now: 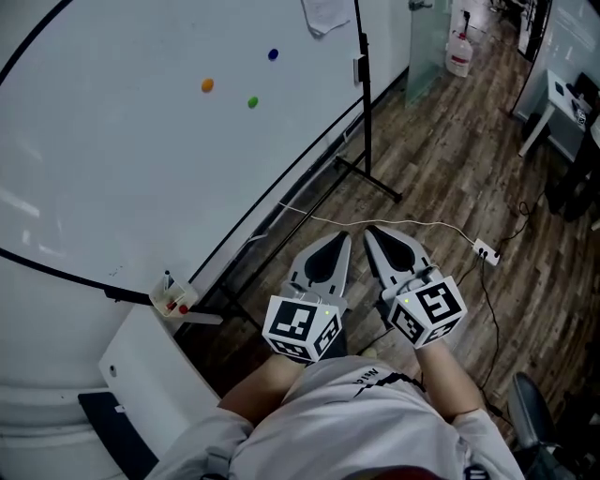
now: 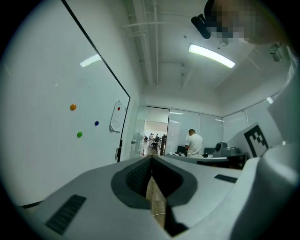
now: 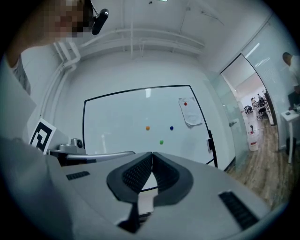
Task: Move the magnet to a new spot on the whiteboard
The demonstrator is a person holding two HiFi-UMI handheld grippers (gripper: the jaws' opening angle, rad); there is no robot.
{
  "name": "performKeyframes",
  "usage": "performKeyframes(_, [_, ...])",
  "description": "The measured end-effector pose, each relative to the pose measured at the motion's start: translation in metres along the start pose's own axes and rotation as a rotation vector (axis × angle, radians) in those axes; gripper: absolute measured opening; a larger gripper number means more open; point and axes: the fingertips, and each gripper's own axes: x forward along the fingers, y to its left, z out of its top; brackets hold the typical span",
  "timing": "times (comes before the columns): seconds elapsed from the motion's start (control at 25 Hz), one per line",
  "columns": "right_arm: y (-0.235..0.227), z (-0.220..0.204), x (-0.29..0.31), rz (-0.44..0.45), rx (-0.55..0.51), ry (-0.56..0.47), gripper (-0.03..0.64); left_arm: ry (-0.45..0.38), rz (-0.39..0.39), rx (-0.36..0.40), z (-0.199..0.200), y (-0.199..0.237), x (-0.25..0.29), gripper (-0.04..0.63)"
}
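Observation:
The whiteboard [image 1: 112, 169] stands to my left, far out of reach of both grippers. On it sit an orange magnet [image 1: 207, 85], a green magnet [image 1: 252, 101] and a blue magnet [image 1: 273, 54]. My left gripper [image 1: 341, 237] and right gripper [image 1: 369, 231] are held side by side close to my body, both shut and empty, pointing out over the floor. The right gripper view faces the board: right gripper [image 3: 152, 153], orange magnet [image 3: 147, 127], green magnet [image 3: 161, 141], blue magnet [image 3: 171, 127]. The left gripper [image 2: 151, 157] looks along the board, with the orange magnet [image 2: 73, 107] at left.
A paper sheet [image 1: 325, 14] hangs at the board's top right. The board's black stand foot [image 1: 370, 183] reaches onto the wood floor. A marker tray [image 1: 171, 298] sits at the lower edge. A white cable and power strip [image 1: 486, 251] lie ahead. A person [image 2: 193, 142] stands at distant desks.

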Motion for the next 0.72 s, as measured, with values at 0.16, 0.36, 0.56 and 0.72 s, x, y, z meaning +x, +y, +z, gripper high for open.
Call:
performKeyframes(0.16, [-0.015,0.007,0.035,-0.012,-0.015,0.007,0.014,-0.012,-0.019,-0.001,0.010,0.027,0.028,0.012])
performKeyframes(0.36, [-0.032,0.018,0.085,-0.033,-0.034,0.003,0.014,-0.016,-0.051,0.013,0.025,0.067,0.065,0.012])
performKeyframes(0.56, [-0.051,0.030,0.135,-0.066,-0.048,-0.022,0.015,-0.019,-0.094,0.037,0.038,0.105,0.098,0.012])
performKeyframes(0.72, [-0.062,0.037,0.169,-0.090,-0.063,-0.034,0.015,-0.021,-0.123,0.055,0.048,0.132,0.118,0.012])
